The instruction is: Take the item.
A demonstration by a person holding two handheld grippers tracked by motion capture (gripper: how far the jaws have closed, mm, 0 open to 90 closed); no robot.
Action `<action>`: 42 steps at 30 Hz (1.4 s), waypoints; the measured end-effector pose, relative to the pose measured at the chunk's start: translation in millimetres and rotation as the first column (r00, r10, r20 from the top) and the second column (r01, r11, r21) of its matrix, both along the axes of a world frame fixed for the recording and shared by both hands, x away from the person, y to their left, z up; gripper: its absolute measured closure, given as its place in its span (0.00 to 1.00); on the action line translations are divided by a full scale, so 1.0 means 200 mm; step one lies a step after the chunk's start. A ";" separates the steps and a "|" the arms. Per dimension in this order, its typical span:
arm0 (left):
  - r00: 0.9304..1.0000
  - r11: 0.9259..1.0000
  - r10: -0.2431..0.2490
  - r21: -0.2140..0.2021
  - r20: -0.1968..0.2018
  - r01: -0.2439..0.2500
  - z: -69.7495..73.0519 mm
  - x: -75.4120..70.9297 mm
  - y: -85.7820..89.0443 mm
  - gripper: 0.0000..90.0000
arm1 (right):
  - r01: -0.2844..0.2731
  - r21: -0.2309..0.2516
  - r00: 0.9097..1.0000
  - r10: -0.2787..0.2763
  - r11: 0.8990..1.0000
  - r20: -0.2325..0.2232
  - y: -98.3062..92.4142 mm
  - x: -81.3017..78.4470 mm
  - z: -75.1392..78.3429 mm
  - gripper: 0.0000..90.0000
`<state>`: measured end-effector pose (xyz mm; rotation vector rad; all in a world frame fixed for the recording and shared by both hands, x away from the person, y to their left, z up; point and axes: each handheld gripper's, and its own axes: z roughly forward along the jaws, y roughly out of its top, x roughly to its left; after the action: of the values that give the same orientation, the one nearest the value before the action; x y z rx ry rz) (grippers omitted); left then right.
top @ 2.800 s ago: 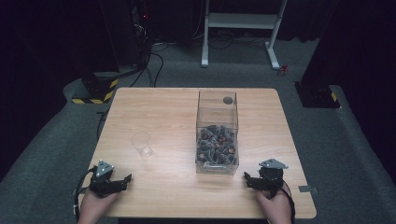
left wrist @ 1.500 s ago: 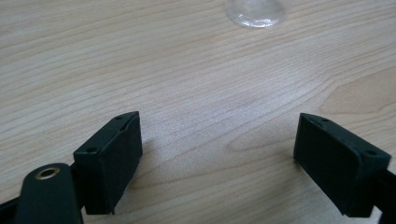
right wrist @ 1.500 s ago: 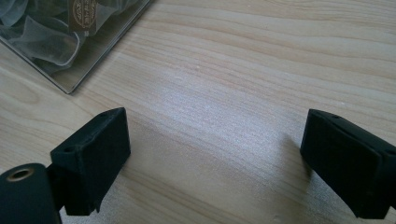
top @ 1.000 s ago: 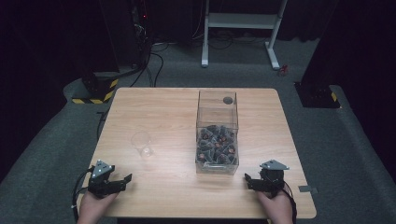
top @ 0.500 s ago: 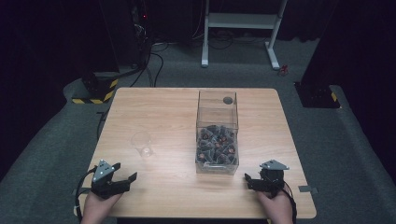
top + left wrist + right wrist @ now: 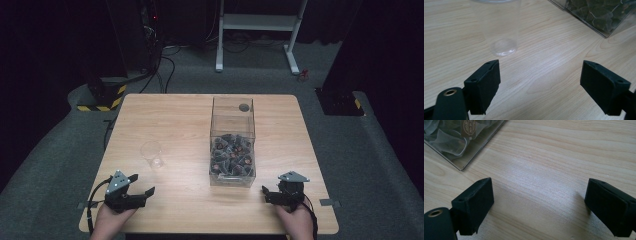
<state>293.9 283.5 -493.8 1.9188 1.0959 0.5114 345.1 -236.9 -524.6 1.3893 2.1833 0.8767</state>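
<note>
left gripper (image 6: pixel 142 186): jaws spread, empty, aimed at clear cup (image 6: pixel 151 153), lower left
right gripper (image 6: pixel 265 192): jaws apart, empty, beside sachet box (image 6: pixel 232 152)

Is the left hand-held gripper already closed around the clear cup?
No, the left hand-held gripper is open, and the clear cup stands untouched beyond its jaws.

cup (image 6: pixel 151 152): clear | box (image 6: pixel 232 142): clear | table (image 6: pixel 165 117): pale woodgrain | jaws: black

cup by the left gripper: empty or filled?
Empty. The clear cup stands upright, and the wood grain shows through its wall and base in the left gripper view; nothing lies inside it.
</note>
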 end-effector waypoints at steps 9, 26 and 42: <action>1.000 1.000 0.002 0.002 -0.006 -0.002 0.05 0.03 -0.06 0.16 | 0.000 0.000 1.000 0.000 1.000 0.000 0.00 0.00 0.00 0.09; 1.000 1.000 -0.020 -0.019 0.004 0.020 0.10 0.04 -0.15 0.14 | -0.006 -0.006 1.000 0.006 1.000 0.003 0.00 0.00 0.00 0.09; 0.999 0.998 -0.048 -0.033 0.024 0.048 0.14 0.06 -0.20 0.16 | -0.003 -0.004 1.000 0.003 1.000 0.002 0.00 0.00 0.00 0.09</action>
<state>305.8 244.1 -465.4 1.9005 1.0345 0.4849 345.0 -237.3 -524.7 1.3829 2.1854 0.8741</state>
